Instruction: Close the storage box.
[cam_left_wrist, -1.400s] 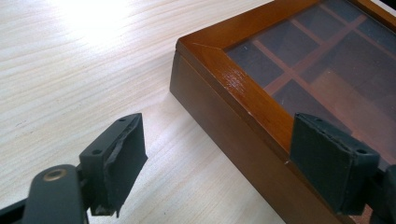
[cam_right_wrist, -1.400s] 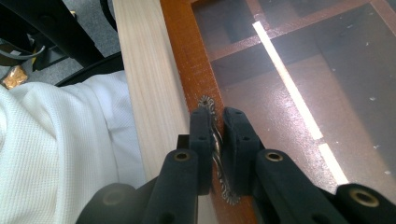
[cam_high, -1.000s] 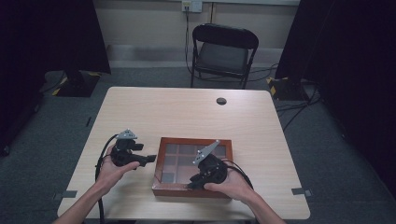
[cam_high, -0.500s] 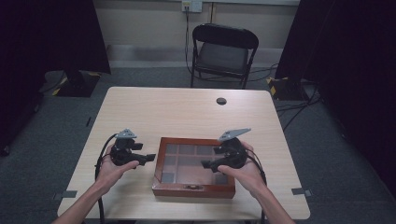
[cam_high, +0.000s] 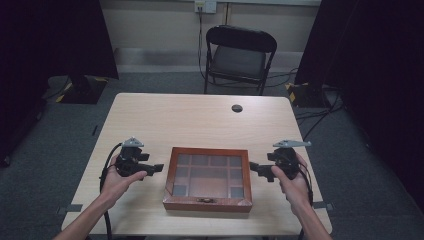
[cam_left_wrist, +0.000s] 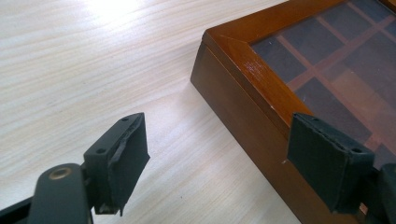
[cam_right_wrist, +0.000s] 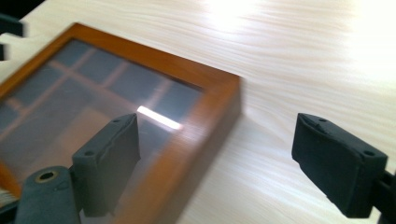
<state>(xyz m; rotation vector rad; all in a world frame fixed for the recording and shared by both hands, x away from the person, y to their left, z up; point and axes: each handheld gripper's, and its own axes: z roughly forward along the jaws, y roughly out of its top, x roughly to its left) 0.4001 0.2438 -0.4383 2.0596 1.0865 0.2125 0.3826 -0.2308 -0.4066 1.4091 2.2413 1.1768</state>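
A shut wooden box (cam_high: 209, 180) with a glass-paned lid and a small front clasp lies near the table's front edge. My left gripper (cam_high: 156, 168) hovers just left of the box, open and empty. In the left gripper view the box corner (cam_left_wrist: 243, 51) sits ahead between the wide-apart jaws of my left gripper (cam_left_wrist: 233, 149). My right gripper (cam_high: 254, 168) is held just right of the box, open and empty. In the right gripper view the box (cam_right_wrist: 140, 93) lies to the left, its right corner between the spread jaws of my right gripper (cam_right_wrist: 224, 154).
The light wooden table (cam_high: 190, 120) has a small dark round cap (cam_high: 237, 108) near its far edge. A black folding chair (cam_high: 239, 56) stands behind the table. Cables trail from both grippers off the front edge.
My right gripper has lifted off the box lid and moved right, off the box to its right side. The left gripper has stayed beside the box's left edge.
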